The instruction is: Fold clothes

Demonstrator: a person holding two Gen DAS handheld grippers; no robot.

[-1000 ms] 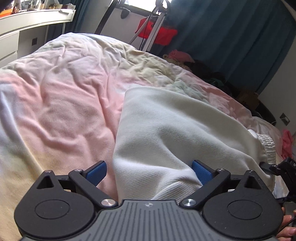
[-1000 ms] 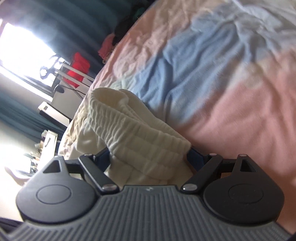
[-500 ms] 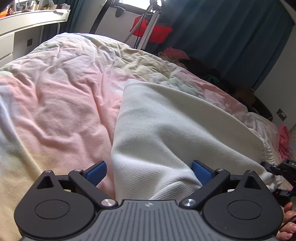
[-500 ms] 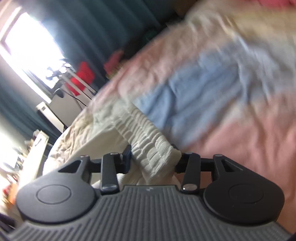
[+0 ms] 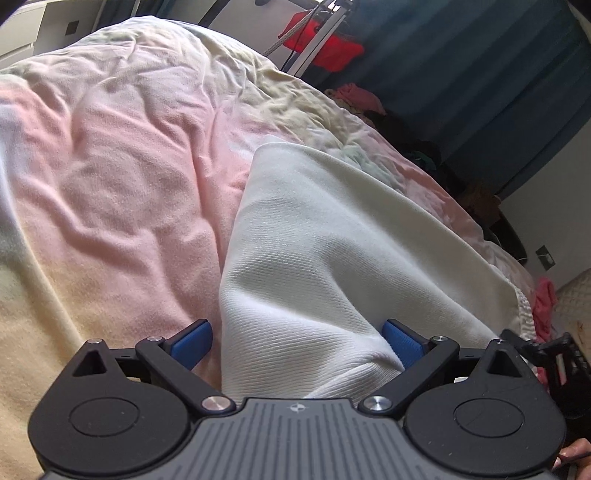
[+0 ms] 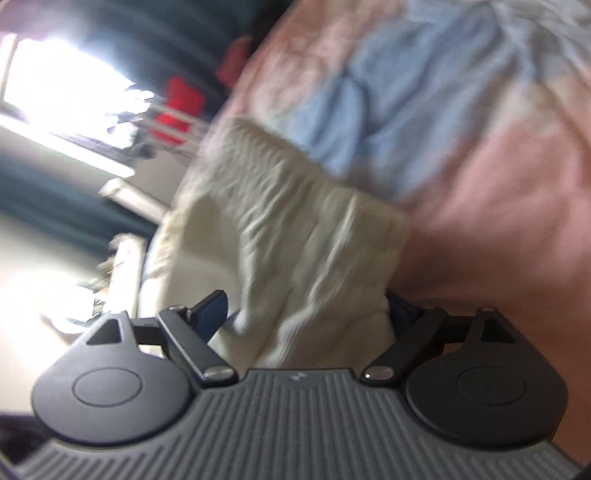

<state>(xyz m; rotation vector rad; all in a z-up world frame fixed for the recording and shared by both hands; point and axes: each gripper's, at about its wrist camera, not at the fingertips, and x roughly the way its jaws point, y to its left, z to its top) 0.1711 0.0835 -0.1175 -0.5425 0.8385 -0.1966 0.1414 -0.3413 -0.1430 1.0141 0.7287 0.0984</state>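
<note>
A cream-white knit garment [image 5: 332, 258] lies on the pastel bedspread [image 5: 110, 184]. In the left wrist view its folded edge runs between the blue pads of my left gripper [image 5: 297, 341], whose jaws stand wide open around the cloth. In the right wrist view, which is blurred, the garment's ribbed gathered band [image 6: 295, 229] passes between the pads of my right gripper [image 6: 306, 314], whose jaws also stand wide apart. The other gripper's black tip [image 5: 546, 350] shows at the far right of the left wrist view.
The bedspread [image 6: 498, 166] is pink, blue and yellow and wrinkled. Dark teal curtains [image 5: 480, 74], a red cloth on a metal stand [image 5: 325, 44], a clothes pile [image 5: 369, 99] and a white desk [image 5: 33, 33] lie beyond the bed.
The right gripper, which had narrowed on the ribbed band half a second ago, has opened wide again and is moving, blurring its view. The left gripper has moved slightly; its jaws stay open.
</note>
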